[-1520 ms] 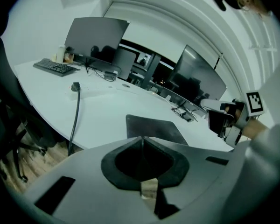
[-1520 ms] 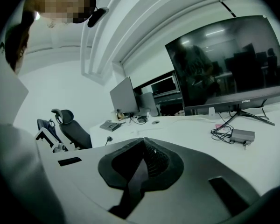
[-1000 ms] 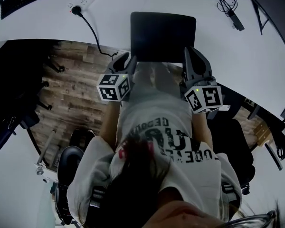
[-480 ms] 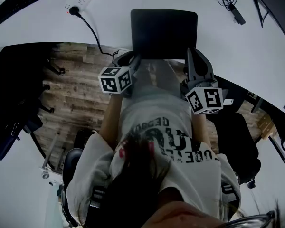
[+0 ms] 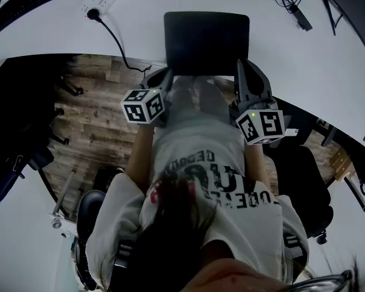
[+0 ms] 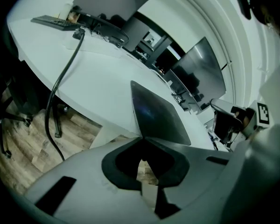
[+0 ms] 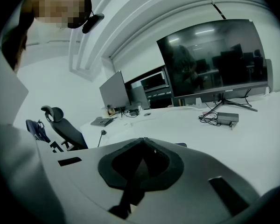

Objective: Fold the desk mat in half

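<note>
White desk [image 5: 304,59] holds the desk mat [image 5: 207,41], near corners clamped by right gripper [image 5: 241,66] and just-closed left gripper [image 5: 170,75]

Black rectangular desk mat [image 5: 207,41] lies unfolded.

1. The person's shirt [image 5: 216,178] carries big dark block letters in several rows. In the head view they stand upside down and are partly creased, so no word can be read with certainty.
2. The cube [image 5: 143,105] on the left gripper [image 5: 170,76] and the cube [image 5: 261,125] on the right gripper [image 5: 242,67] show black-and-white square markers. These are patterns, not letters or numbers.
3. The monitor [image 7: 214,59] has a small light mark on its lower frame, too small to read.
</note>
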